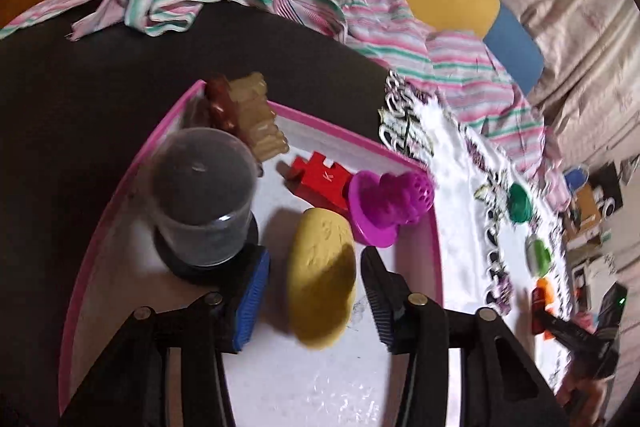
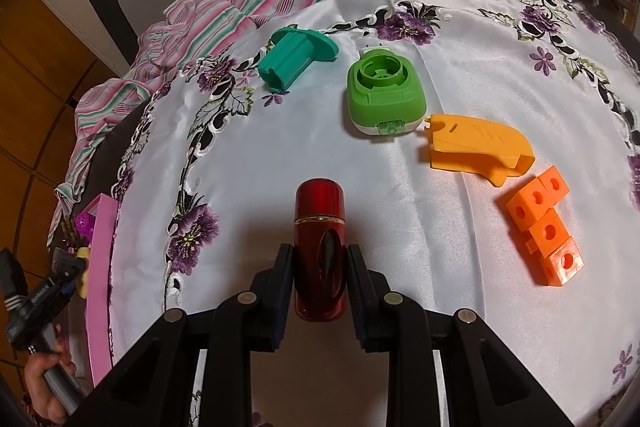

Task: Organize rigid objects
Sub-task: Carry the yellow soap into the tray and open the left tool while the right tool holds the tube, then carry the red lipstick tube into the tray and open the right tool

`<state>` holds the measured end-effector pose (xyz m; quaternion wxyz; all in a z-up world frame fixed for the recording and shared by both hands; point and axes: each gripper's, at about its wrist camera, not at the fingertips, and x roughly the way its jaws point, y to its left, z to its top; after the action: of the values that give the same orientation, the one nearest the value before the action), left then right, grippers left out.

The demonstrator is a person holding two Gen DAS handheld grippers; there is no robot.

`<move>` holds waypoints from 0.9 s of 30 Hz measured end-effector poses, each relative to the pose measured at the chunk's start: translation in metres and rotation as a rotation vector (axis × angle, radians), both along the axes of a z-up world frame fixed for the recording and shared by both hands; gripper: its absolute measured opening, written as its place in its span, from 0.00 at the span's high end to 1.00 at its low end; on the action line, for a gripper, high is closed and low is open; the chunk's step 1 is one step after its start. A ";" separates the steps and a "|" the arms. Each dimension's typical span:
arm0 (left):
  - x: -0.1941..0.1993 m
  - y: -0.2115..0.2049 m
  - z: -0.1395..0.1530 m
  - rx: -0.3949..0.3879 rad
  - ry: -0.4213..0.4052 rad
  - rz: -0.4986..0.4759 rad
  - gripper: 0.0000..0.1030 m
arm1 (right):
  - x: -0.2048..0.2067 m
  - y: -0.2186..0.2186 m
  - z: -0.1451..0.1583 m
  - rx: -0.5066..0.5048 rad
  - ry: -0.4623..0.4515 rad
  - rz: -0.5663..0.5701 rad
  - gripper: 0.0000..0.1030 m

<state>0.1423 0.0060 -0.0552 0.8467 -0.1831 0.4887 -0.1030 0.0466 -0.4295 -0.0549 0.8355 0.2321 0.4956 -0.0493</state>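
Where legible, "K" on red block.

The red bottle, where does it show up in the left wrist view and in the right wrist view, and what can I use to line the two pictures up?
Left wrist view: the red bottle is small at the far right edge, held by the right gripper.
Right wrist view: the red bottle is low in the centre, clamped in the right gripper.
Shared landmark: the pink tray, right of centre in the left view, at the left edge in the right view.
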 end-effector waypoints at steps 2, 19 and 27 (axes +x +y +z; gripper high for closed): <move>-0.008 0.003 0.007 -0.011 -0.015 0.011 0.50 | 0.000 0.000 0.000 -0.002 -0.001 0.001 0.75; -0.080 -0.006 0.009 0.034 -0.061 -0.100 0.43 | -0.003 0.042 0.018 -0.071 -0.075 0.141 0.75; -0.090 -0.008 0.013 0.078 -0.075 -0.119 0.43 | -0.006 0.100 0.025 0.015 -0.115 0.247 0.75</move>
<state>0.0519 -0.0015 -0.0422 0.8633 -0.1167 0.4704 -0.1408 0.0406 -0.3298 -0.0302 0.8606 0.1780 0.4719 0.0709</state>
